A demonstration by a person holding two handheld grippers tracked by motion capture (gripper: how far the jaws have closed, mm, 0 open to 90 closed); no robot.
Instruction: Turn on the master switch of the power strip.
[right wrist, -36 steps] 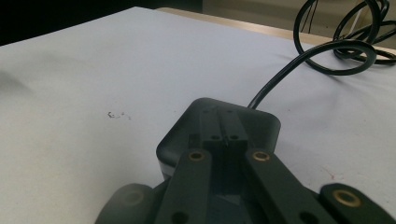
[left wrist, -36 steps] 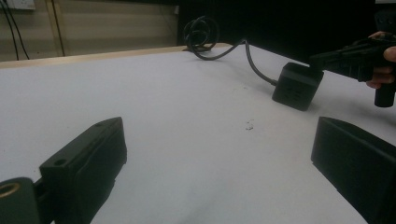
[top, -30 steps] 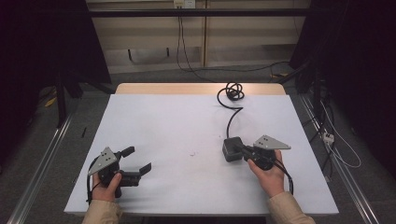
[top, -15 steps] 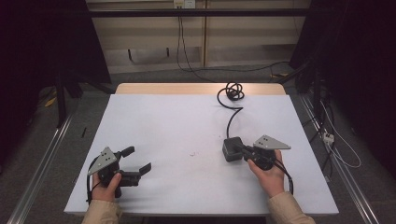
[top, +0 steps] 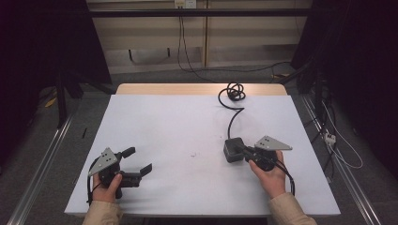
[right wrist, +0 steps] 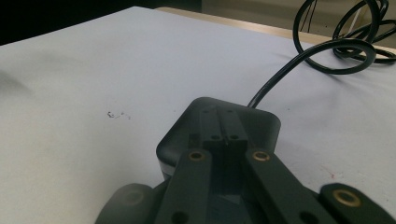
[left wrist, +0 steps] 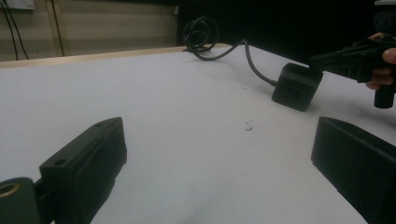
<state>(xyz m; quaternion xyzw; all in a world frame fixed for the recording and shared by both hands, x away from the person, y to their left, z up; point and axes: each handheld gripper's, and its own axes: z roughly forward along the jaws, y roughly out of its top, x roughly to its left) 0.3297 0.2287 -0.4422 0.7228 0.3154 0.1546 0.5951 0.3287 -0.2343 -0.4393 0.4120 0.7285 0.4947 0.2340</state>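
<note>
— Right of the middle of the white surface (top: 187, 136), what is that dark block?

— A black power adapter (top: 233, 149), lying flat. Its black cable (top: 233, 119) runs from its far side towards the back edge of the surface and ends in a loose coil (top: 234, 91) near the wooden strip there.

— And the right tool (top: 243, 151)?

— It is at the adapter. Seen from the right gripper view, its two jaws are drawn together, side by side, lying over the top of the adapter (right wrist: 219, 130). Nothing is visibly between them, so it is closed, not gripping; whether the tips press on the casing I cannot tell. The person's right hand (top: 268, 171) holds it from the near side.

— The left tool (top: 139, 160)?

— Well apart from the adapter, near the front left corner, held in the left hand (top: 109, 183). Its jaws stand wide apart with only bare surface between them. The left gripper view looks across at the adapter (left wrist: 297, 86) and the right tool beside it.

— Anything else on the surface?

— A small dark smudge (top: 195, 154) between the two tools, nearer the adapter.
</note>
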